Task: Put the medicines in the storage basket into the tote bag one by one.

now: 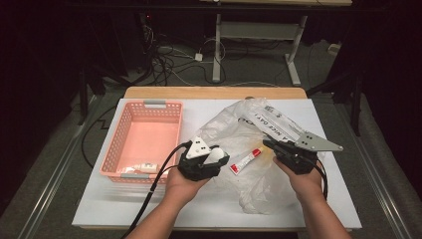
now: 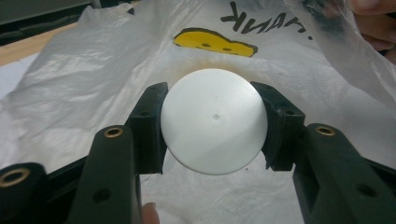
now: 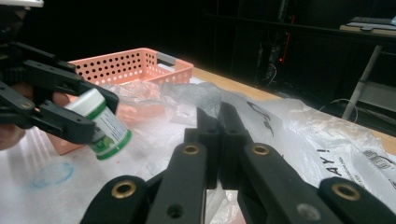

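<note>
A white bottle (image 2: 214, 121) with a green label (image 3: 108, 130) sits crosswise between the jaws of my left gripper (image 1: 218, 158), which is shut on it just left of the bag. The clear plastic bag (image 1: 259, 129), printed with black letters and a yellow face (image 2: 210, 41), lies spread on the white table. My right gripper (image 3: 218, 114) has its jaws together on a raised fold of the bag (image 3: 196, 95); in the high view the right gripper (image 1: 272, 145) is at the bag's right side. A red and white tube (image 1: 246, 162) lies on the bag between the two grippers.
A pink perforated basket (image 1: 149, 104) stands at the table's left with a small white item (image 1: 147, 167) in its near corner. The white table top (image 1: 149, 209) ends close to my forearms. Cables and a desk frame lie on the dark floor beyond.
</note>
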Available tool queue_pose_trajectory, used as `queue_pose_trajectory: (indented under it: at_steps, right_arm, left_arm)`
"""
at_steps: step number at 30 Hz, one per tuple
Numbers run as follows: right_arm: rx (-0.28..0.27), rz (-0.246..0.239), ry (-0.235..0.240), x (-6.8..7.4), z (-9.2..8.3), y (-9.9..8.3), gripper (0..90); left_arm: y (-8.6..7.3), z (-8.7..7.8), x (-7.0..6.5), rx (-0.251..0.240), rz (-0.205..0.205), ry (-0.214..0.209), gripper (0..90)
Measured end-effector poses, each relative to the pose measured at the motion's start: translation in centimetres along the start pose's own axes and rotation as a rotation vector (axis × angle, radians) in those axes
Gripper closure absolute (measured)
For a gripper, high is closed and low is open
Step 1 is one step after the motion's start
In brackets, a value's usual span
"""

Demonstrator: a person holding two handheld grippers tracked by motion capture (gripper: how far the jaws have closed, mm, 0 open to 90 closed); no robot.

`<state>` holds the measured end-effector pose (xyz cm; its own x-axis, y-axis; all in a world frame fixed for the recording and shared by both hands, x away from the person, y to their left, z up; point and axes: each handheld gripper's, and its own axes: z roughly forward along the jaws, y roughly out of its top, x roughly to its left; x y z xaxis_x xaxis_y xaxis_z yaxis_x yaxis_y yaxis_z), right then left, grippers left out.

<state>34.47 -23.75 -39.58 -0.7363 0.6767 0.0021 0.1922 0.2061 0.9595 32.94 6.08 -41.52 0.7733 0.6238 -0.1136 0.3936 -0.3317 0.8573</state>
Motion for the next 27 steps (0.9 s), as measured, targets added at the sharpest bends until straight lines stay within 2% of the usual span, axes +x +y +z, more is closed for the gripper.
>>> queue_pose_trajectory:
  at_steps: [7, 13, 27]
  right_arm:
    - [0.0, 0.0, 0.001, 0.0, 0.1, 0.0, 90.0]
    - [-0.003, 0.001, 0.0, 0.0, 0.1, 0.1, 90.0]
    - [0.001, -0.002, -0.001, -0.1, 0.5, -0.1, 90.0]
  left_arm:
    - [0.6, 2.5, -0.6, 0.023, 0.02, 0.005, 48.6]
    - [1.2, 4.0, -0.8, 0.033, 0.017, 0.02, 48.5]
    - [1.7, 6.5, 0.0, 0.053, 0.0, 0.042, 48.5]
